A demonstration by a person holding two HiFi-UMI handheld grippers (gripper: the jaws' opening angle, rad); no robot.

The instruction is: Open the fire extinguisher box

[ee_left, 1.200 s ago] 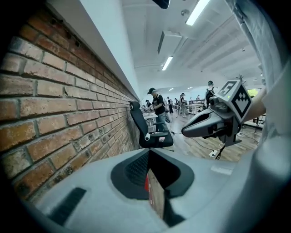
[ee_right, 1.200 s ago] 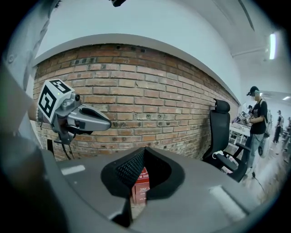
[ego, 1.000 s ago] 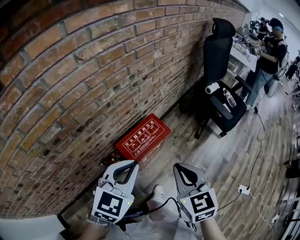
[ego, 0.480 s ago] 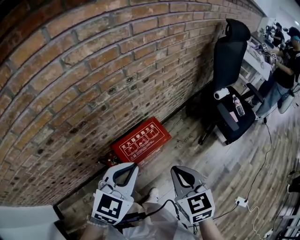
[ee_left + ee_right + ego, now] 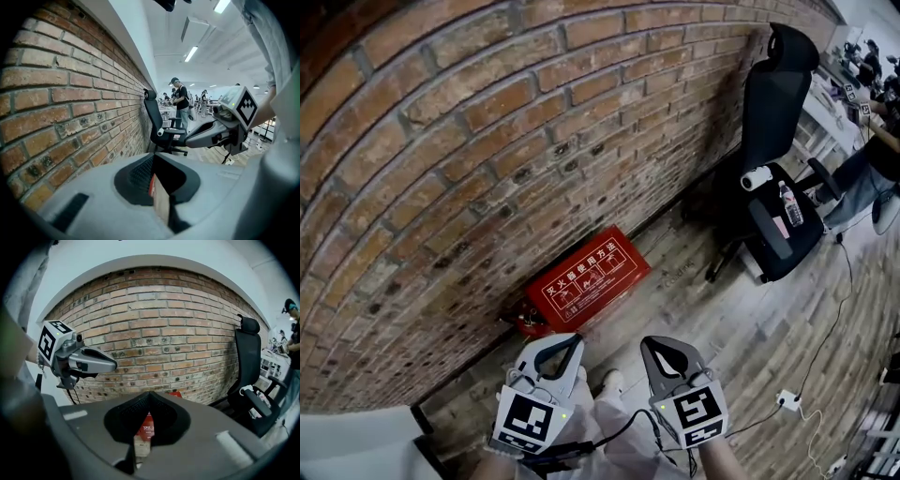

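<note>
The red fire extinguisher box (image 5: 586,277) lies closed on the wood floor against the brick wall (image 5: 487,141), its white-printed lid facing up. My left gripper (image 5: 576,338) hovers just in front of the box, jaws shut with nothing between them. My right gripper (image 5: 646,342) hangs beside it, also shut and empty. In the right gripper view the box (image 5: 148,427) shows through the gap under the closed jaws of the right gripper (image 5: 149,393), with the left gripper (image 5: 114,365) at the left. The left gripper view shows the left gripper (image 5: 153,156) and a red sliver of the box (image 5: 151,185).
A black office chair (image 5: 778,187) stands to the right by the wall, with a white roll (image 5: 757,178) and a bottle (image 5: 787,202) on its seat. A person (image 5: 872,159) stands at a desk beyond it. A white power strip (image 5: 787,401) and cable lie on the floor.
Both grippers have sunk lower in the head view, side by side. The chair and the person have slid toward the right edge. The box stays closed.
</note>
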